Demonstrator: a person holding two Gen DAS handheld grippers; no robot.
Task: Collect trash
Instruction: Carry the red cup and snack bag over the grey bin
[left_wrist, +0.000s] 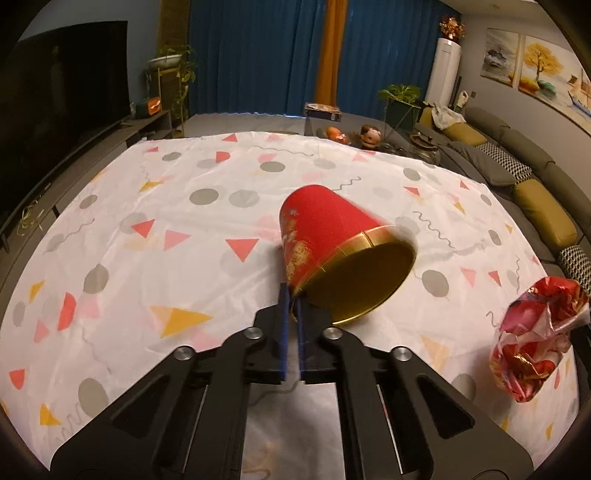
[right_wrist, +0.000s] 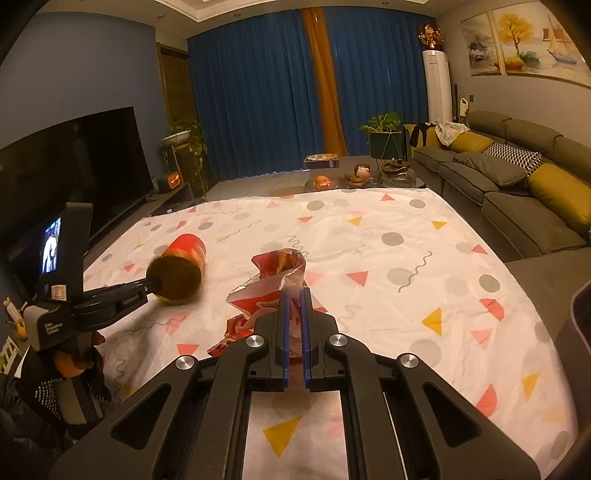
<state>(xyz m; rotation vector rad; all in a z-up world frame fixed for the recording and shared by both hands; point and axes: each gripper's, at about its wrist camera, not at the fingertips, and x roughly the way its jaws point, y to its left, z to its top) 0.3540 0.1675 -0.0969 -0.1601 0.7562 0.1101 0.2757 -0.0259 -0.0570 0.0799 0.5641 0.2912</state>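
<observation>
A red paper cup (left_wrist: 332, 236) with a gold rim and gold inside lies tilted on the patterned cloth, its mouth toward the camera. My left gripper (left_wrist: 292, 295) is shut on the cup's rim, one pad outside the wall and one inside. The right wrist view shows the same cup (right_wrist: 184, 266) at the left, held by the left gripper (right_wrist: 153, 284). My right gripper (right_wrist: 294, 295) is shut on a crumpled red and silver wrapper (right_wrist: 273, 284), which stands up from the cloth. That wrapper (left_wrist: 535, 332) appears at the right edge of the left wrist view.
A white cloth (right_wrist: 388, 266) with triangles and dots covers the table. A grey sofa (right_wrist: 517, 192) with yellow cushions runs along the right. A dark television (right_wrist: 74, 173) stands at the left. Small ornaments and a plant (right_wrist: 384, 136) sit beyond the table's far edge. A dark bin edge (right_wrist: 580, 321) shows at the right.
</observation>
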